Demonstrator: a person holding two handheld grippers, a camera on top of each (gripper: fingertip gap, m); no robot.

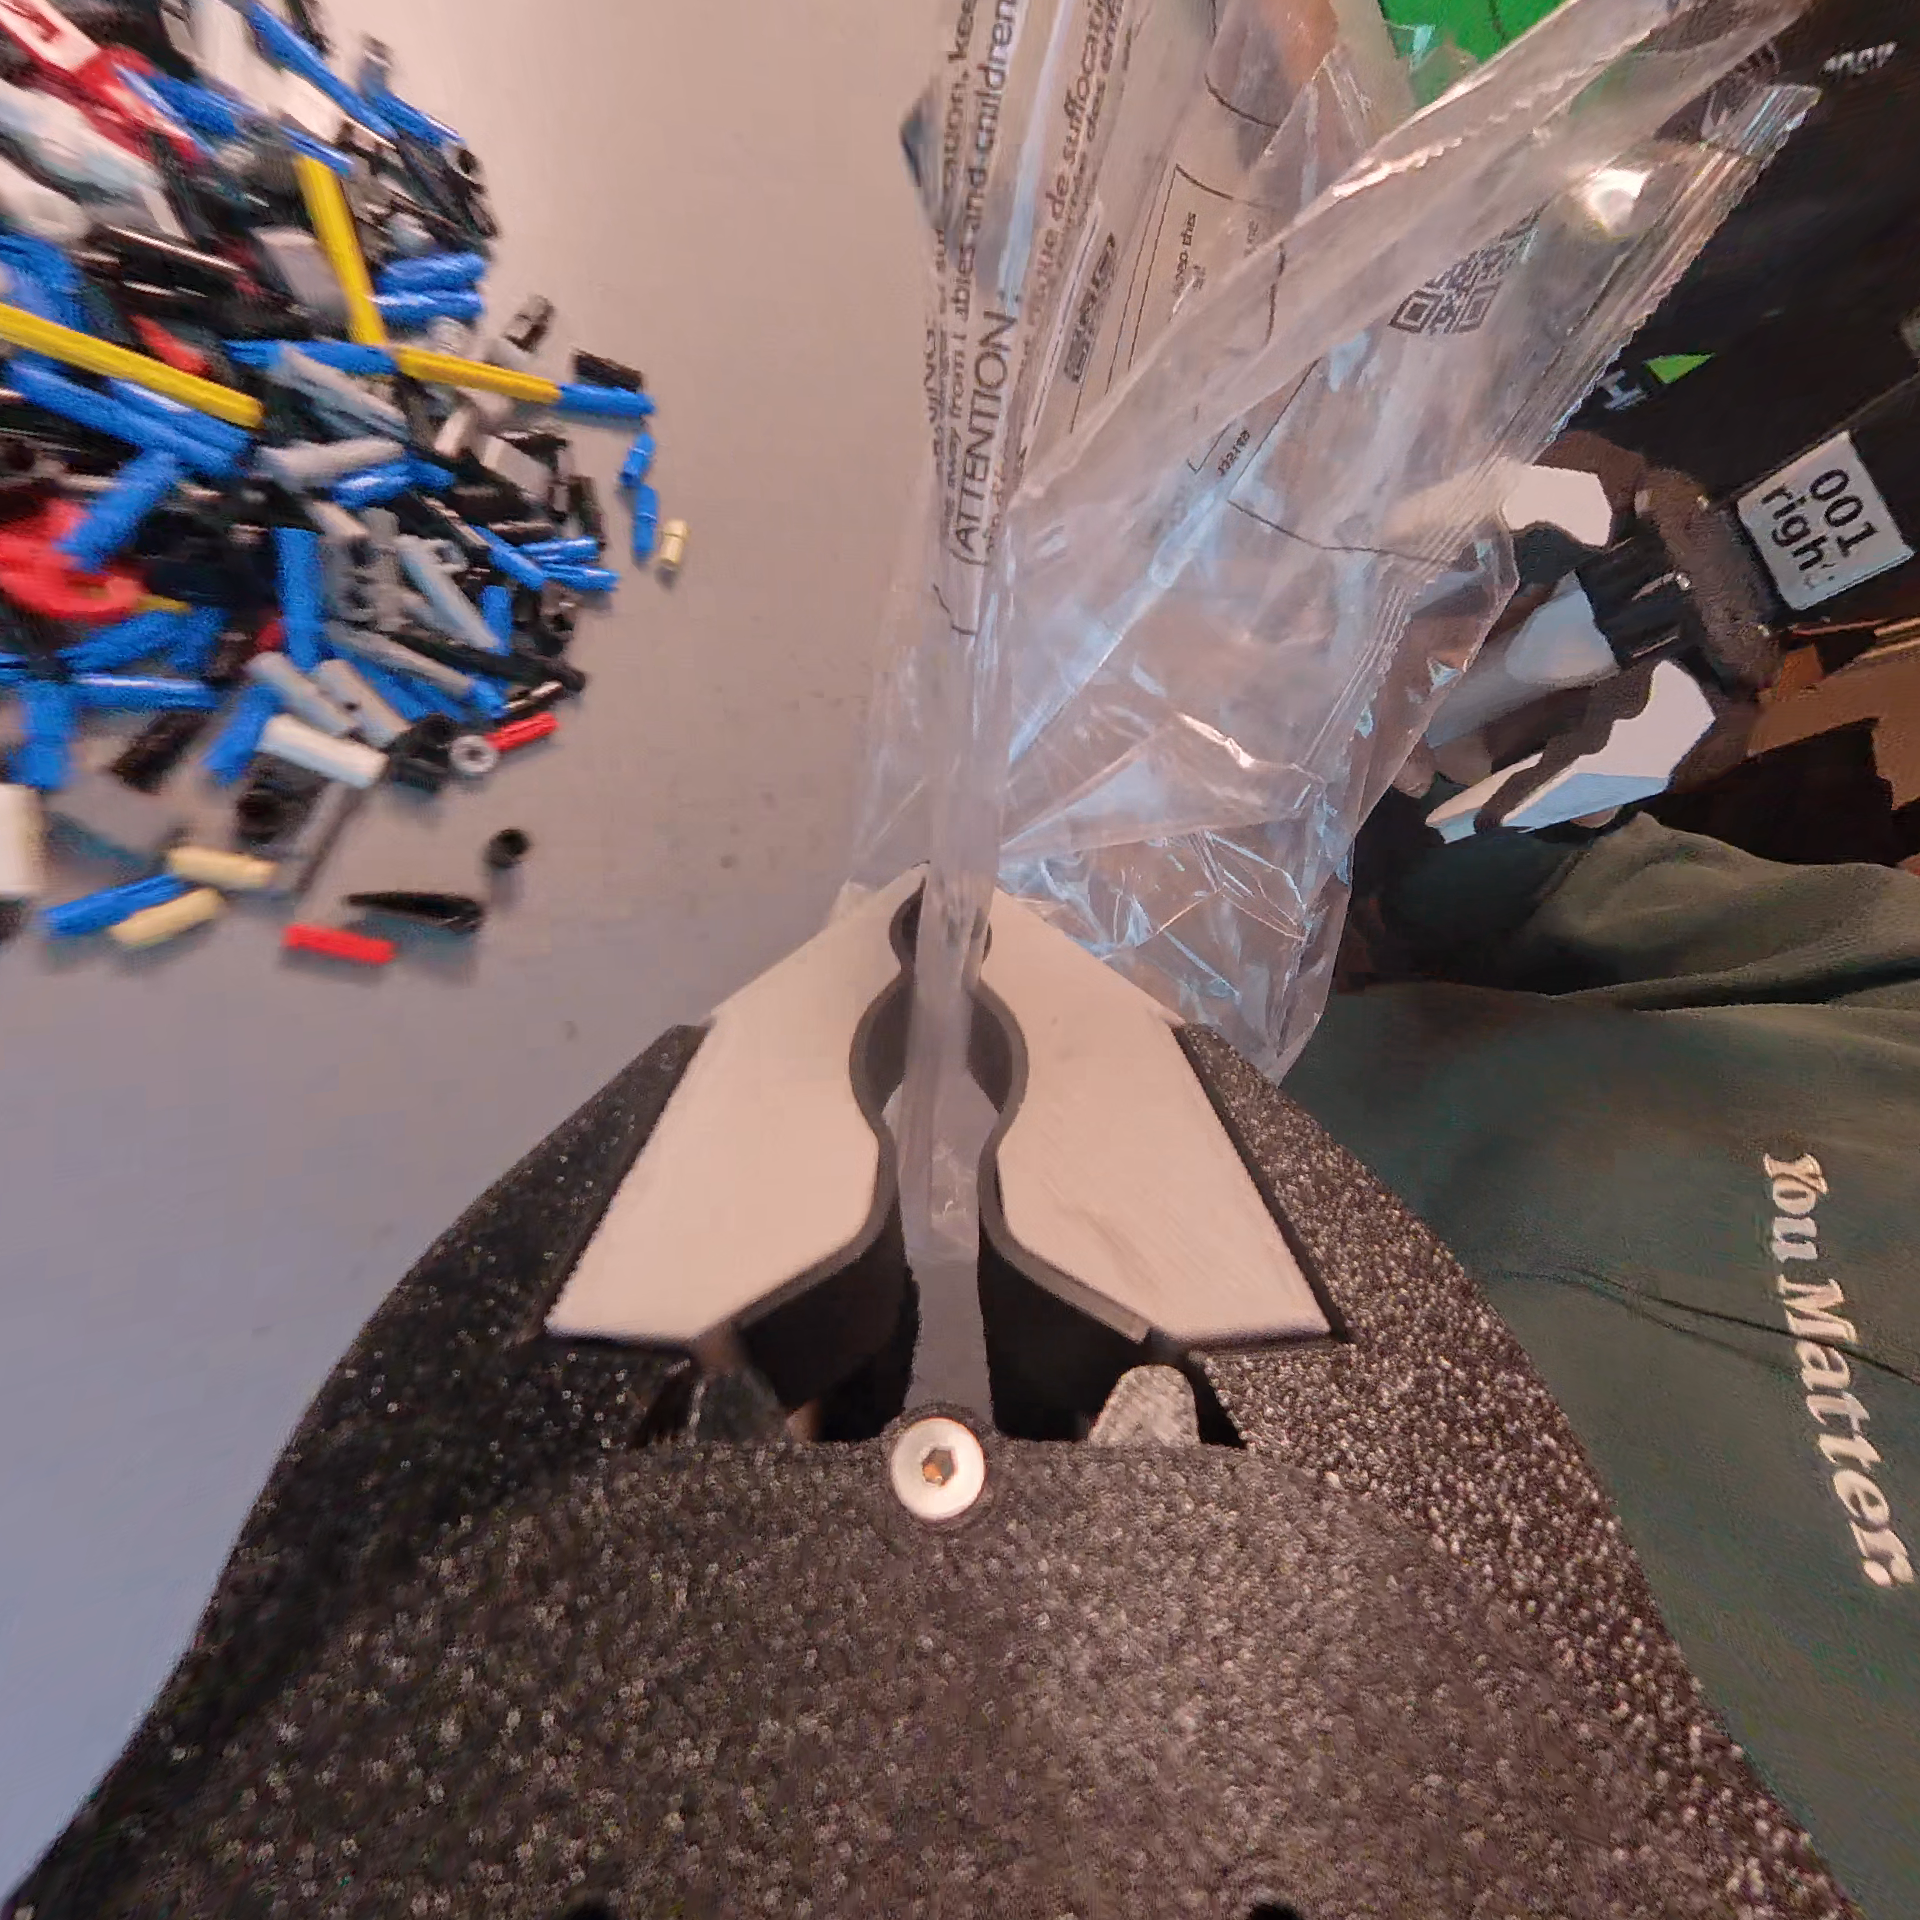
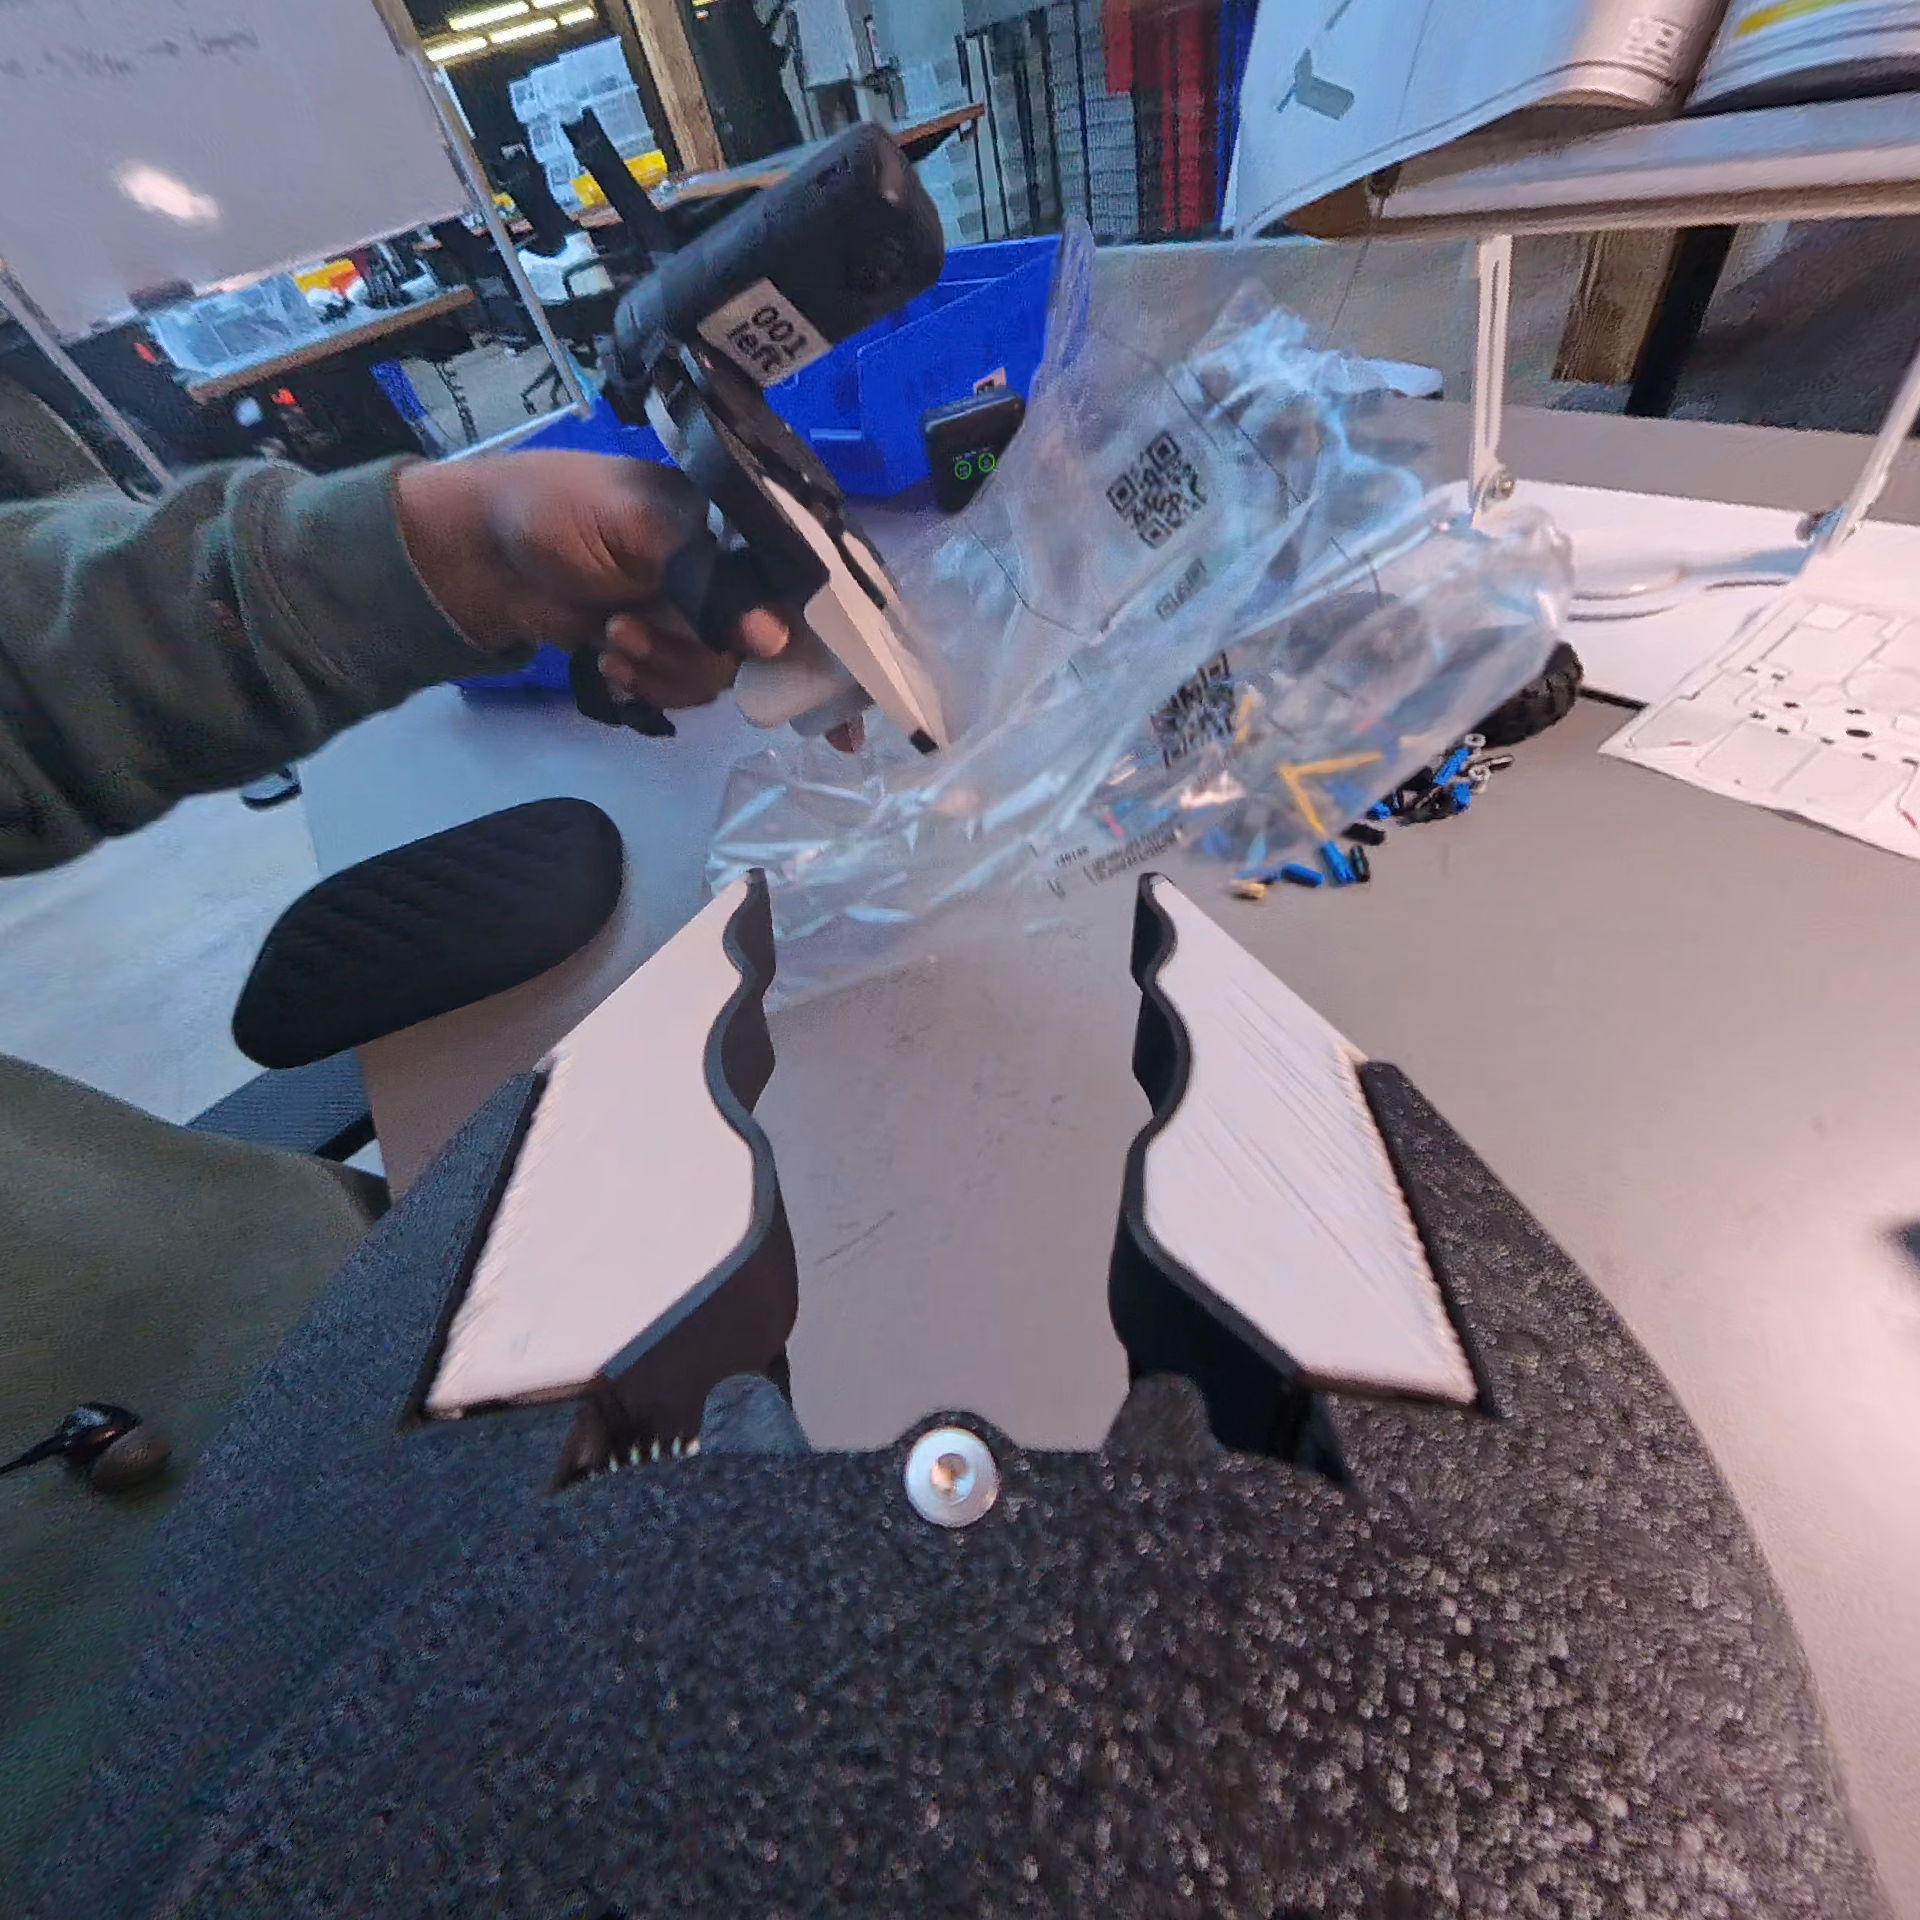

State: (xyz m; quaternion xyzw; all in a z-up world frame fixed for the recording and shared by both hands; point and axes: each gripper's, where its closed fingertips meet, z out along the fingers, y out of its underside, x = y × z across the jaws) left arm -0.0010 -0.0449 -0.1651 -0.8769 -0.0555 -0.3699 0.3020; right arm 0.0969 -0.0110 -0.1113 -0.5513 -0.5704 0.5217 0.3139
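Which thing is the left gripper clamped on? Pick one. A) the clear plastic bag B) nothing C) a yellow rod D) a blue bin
A: in the left wrist view the left gripper has its fingers shut on an edge of the clear plastic bag, which hangs above the grey table.

The heap of parts [image 1: 260, 499] runs off the left and top edges of the left wrist view, so its full spread cannot be told; its pieces smear with blur, and many are too small to name. The bag [image 1: 1195, 582] is cut by the top edge there, and its pinched edge is hidden between the left gripper [image 1: 948, 904] fingers. Behind the bag, the right gripper [image 1: 1558, 727] shows only in part, its fingers veiled by plastic. In the right wrist view the bag [image 2: 1195, 644] is blurred, the parts [image 2: 1340, 821] seen through it are indistinct, and a black wheel [image 2: 1538, 696] sits half hidden behind it. The sleeve [image 2: 208, 623] leaves the left edge.
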